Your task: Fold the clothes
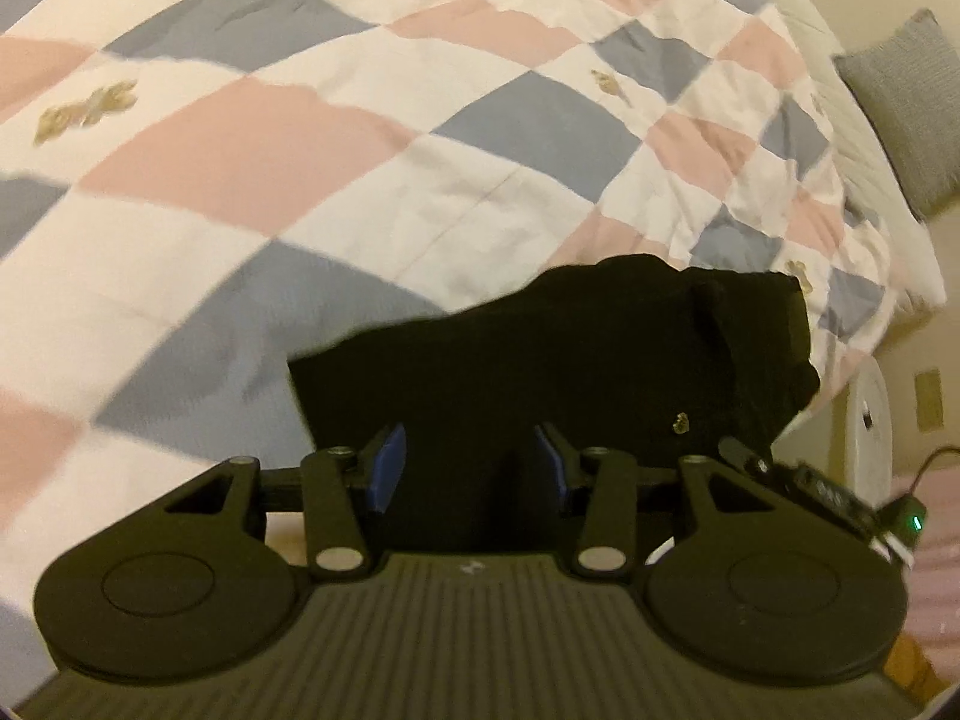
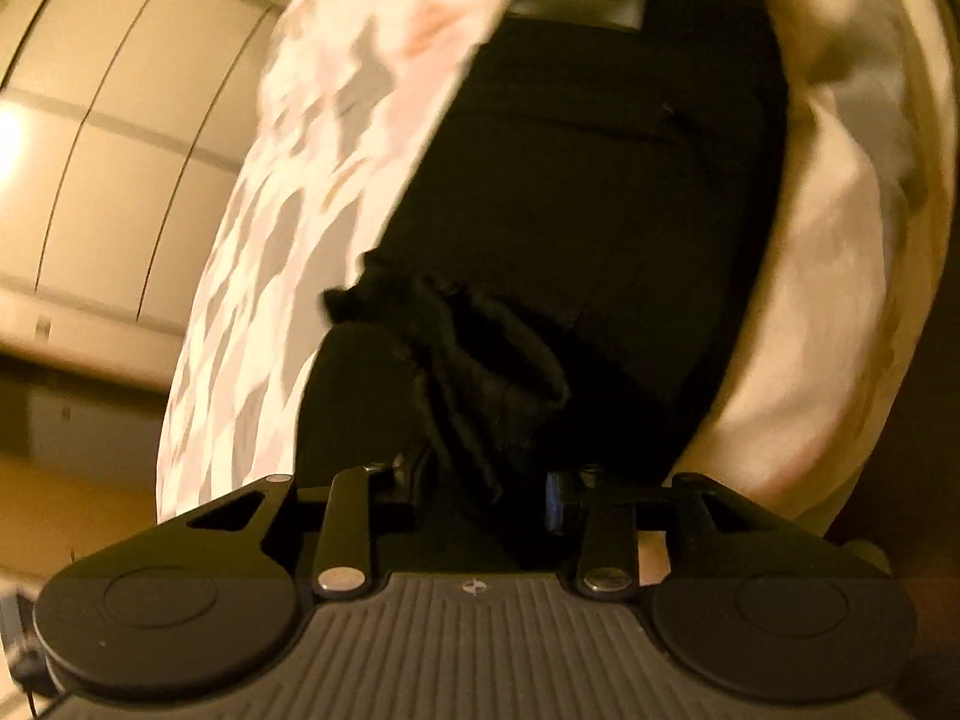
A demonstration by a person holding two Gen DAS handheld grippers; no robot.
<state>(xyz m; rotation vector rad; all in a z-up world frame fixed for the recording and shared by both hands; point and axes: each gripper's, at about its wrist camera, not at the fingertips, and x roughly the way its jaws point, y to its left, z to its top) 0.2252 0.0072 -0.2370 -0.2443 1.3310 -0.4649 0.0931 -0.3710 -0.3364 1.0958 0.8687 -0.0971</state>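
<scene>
The left gripper (image 1: 471,468) stands with its blue-padded jaws spread wide over dark cloth, clamping nothing. Near the bed's edge, the black garment (image 1: 576,360) lies on a checked quilt (image 1: 336,138), a grey pillow (image 1: 906,114) far right. The right gripper (image 2: 483,489) has bunched black fabric between its jaws; whether they grip it cannot be told.

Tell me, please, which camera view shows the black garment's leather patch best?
The right wrist view: the leather patch sits near the top edge of the black garment, blurred but recognisable. The left wrist view shows the garment only as a dark heap; no patch is visible.
</scene>
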